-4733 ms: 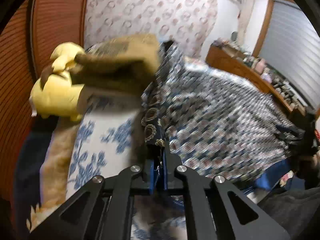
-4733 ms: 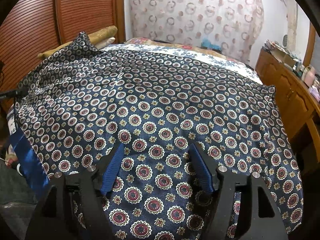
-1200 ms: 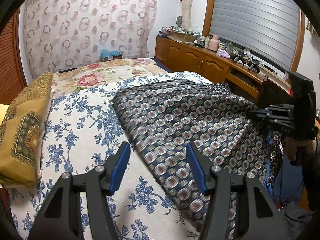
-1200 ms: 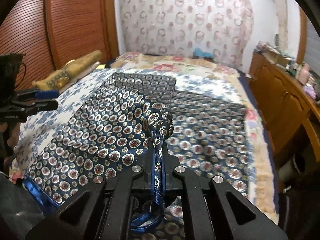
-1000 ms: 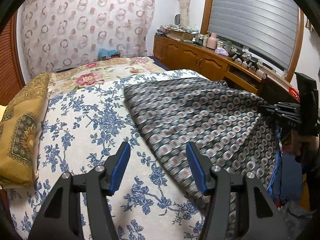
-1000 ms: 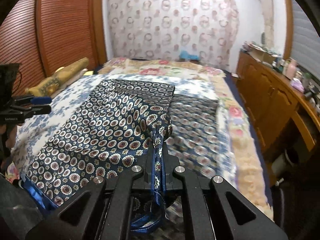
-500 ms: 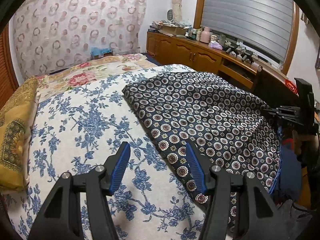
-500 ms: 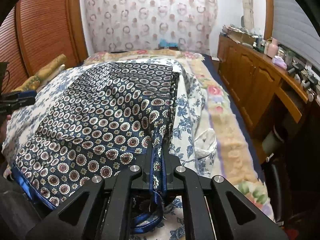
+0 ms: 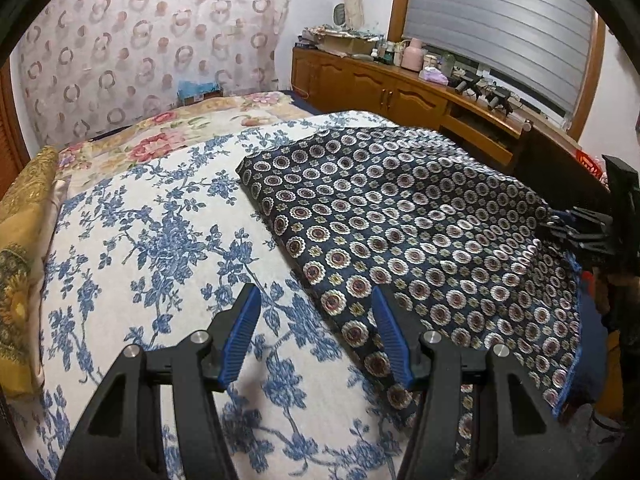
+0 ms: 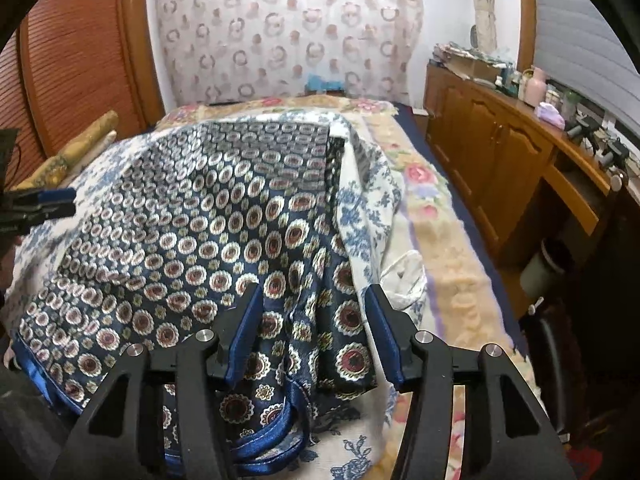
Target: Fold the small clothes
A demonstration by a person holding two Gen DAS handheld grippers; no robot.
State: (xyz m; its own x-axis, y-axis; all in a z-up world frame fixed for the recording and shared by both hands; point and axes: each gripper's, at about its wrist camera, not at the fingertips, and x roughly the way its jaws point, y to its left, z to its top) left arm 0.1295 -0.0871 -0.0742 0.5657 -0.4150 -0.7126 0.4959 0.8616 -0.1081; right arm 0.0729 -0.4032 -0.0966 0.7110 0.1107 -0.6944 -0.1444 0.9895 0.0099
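Half a second back the right gripper (image 10: 314, 336) was clenched on a bunched corner of the cloth (image 10: 208, 216); now its jaws are opening, the blue pads stand apart, and the released corner lies crumpled between them without being pressed; the blue hem (image 10: 272, 446) loops on the bed just below that bunch. Beyond the right gripper the cloth, dark blue with rows of round medallions, spreads over the bed toward the far end, folded so that a second layer shows along its right edge; to its right lie the floral sheet (image 10: 360, 216) and a fleecy blanket (image 10: 452, 264); the left gripper shows at the left edge of this view, near the cloth's left side.

From the left wrist, the left gripper (image 9: 316, 334) is released and holds nothing; its left finger hangs over the sheet (image 9: 160, 240), its right finger over the near left edge of the cloth (image 9: 400, 232), though whether it touches cannot be told; the cloth runs from there to the right, where the right gripper sits at its far right corner. A gold pillow (image 9: 20, 264) lies at the left edge; at the far end hangs a ringed curtain (image 9: 152, 44); a wooden cabinet (image 9: 384, 88) with clutter on top runs along the right wall under a window blind (image 9: 500, 28).
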